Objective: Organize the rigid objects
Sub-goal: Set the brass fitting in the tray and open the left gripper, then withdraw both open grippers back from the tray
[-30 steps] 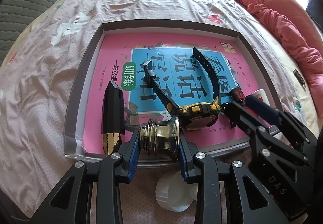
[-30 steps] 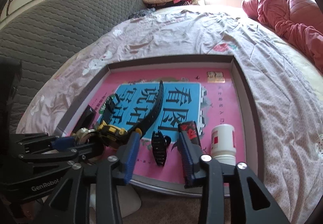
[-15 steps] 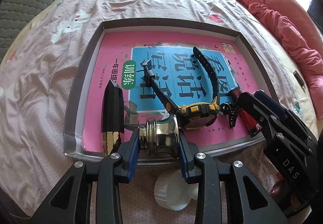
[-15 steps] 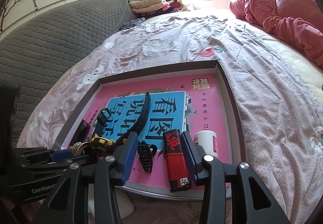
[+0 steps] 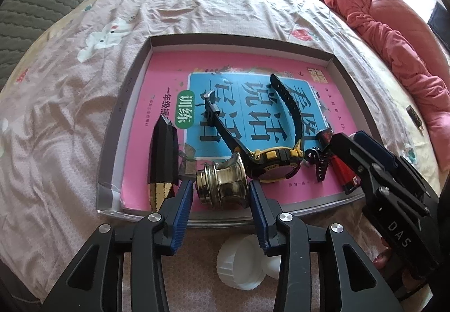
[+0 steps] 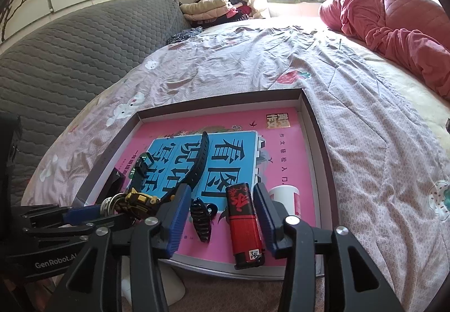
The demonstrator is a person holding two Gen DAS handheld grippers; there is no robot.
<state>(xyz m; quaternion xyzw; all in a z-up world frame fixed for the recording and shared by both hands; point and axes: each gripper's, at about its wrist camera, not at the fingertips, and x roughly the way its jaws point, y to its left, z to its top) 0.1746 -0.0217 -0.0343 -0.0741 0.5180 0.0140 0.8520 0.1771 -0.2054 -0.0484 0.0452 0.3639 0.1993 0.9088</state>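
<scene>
Shiny brass-like metal knob [image 5: 222, 185], glossy paper book cover [image 5: 168, 78], matt rubbery watch strap [image 5: 287, 98].

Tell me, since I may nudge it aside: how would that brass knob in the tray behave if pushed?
The brass knob lies on its side on the glossy pink book, so it may roll or slide. It looks solid metal, probably heavy for its size. The left gripper has open jaws around it.

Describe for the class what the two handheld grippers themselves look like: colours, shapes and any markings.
Both are black, angular plastic frames with cut-out openings and silver screws. Each finger carries a ribbed blue pad. The right gripper bears white "DAS" lettering on its side, the left gripper "GenRobot.AI". No cables or sleeves show.
</scene>
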